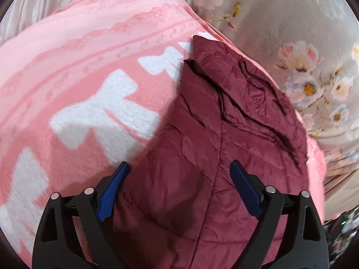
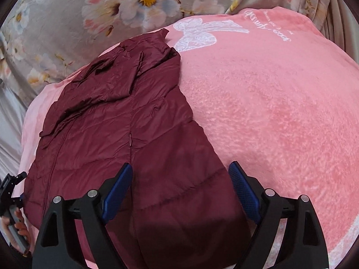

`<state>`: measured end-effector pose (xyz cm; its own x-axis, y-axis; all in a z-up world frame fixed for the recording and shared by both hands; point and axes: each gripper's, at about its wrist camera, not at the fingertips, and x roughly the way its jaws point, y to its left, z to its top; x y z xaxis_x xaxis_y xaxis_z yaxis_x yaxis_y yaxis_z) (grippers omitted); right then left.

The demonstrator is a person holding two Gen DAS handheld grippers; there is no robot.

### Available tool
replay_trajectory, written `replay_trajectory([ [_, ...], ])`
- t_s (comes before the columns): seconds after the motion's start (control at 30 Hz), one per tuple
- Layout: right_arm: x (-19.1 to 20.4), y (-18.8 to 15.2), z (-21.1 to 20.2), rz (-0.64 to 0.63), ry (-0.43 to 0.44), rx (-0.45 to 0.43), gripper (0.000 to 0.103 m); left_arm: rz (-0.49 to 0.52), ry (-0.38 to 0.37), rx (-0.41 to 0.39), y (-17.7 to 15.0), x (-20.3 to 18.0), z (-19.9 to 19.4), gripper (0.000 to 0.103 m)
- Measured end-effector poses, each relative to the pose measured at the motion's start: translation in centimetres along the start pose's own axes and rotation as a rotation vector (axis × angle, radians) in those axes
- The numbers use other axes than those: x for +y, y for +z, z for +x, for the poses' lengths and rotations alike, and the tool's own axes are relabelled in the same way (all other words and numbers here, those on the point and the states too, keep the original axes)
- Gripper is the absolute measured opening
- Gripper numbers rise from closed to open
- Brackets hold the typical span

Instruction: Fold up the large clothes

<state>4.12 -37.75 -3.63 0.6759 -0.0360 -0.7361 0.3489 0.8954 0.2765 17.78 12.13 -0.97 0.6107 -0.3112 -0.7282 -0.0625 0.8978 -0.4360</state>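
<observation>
A maroon quilted jacket (image 1: 213, 123) lies flat on a pink fleece blanket (image 1: 78, 78), its collar end pointing away from me. My left gripper (image 1: 180, 168) hovers over the jacket's near part, open, with nothing pinched between its blue pads (image 1: 112, 192). In the right wrist view the same jacket (image 2: 125, 116) stretches from bottom centre up to the left. My right gripper (image 2: 180, 170) stands open above the jacket's near right edge, and its pads (image 2: 244, 192) press on nothing. The left gripper (image 2: 9, 188) shows at the far left edge, held by a hand.
The pink blanket (image 2: 269, 100) with white bow prints covers most of the surface. Beyond it lies a grey floral bedsheet (image 1: 291, 33), also seen as the floral sheet (image 2: 89, 11) at the top left of the right wrist view.
</observation>
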Motion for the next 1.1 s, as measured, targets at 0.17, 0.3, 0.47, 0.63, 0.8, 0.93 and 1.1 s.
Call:
replay_trajectory([
  [0.17, 0.6, 0.9, 0.6, -0.013, 0.027, 0.027, 0.024, 0.009, -0.024, 0.032, 0.0, -0.4, 0.1, 0.019],
  [0.3, 1.1, 1.5, 0.0, 0.0, 0.088, 0.044, 0.012, 0.016, -0.055, 0.02, 0.2, -1.2, -1.3, 0.012],
  [0.47, 1.1, 1.4, -4.8, 0.025, 0.187, -0.027, 0.009, 0.041, -0.128, -0.03, -0.1, -2.3, -6.1, 0.008],
  [0.63, 0.5, -0.5, -10.8, -0.013, 0.226, -0.082, 0.009, 0.097, -0.169, -0.059, -2.0, -2.4, -12.2, 0.008],
  [0.8, 0.3, -4.9, -17.6, -0.096, 0.286, -0.084, 0.009, 0.099, -0.204, -0.03, -6.0, -0.6, -18.8, 0.008],
  [0.93, 1.1, -7.5, -23.2, -0.162, 0.363, -0.09, 0.009, 0.063, -0.266, -0.051, -7.2, 0.3, -23.8, 0.008],
  [1.1, 2.4, -4.7, -26.9, -0.159, 0.455, -0.194, 0.009, 0.099, -0.306, -0.19, -4.2, -1.7, -27.7, 0.008],
])
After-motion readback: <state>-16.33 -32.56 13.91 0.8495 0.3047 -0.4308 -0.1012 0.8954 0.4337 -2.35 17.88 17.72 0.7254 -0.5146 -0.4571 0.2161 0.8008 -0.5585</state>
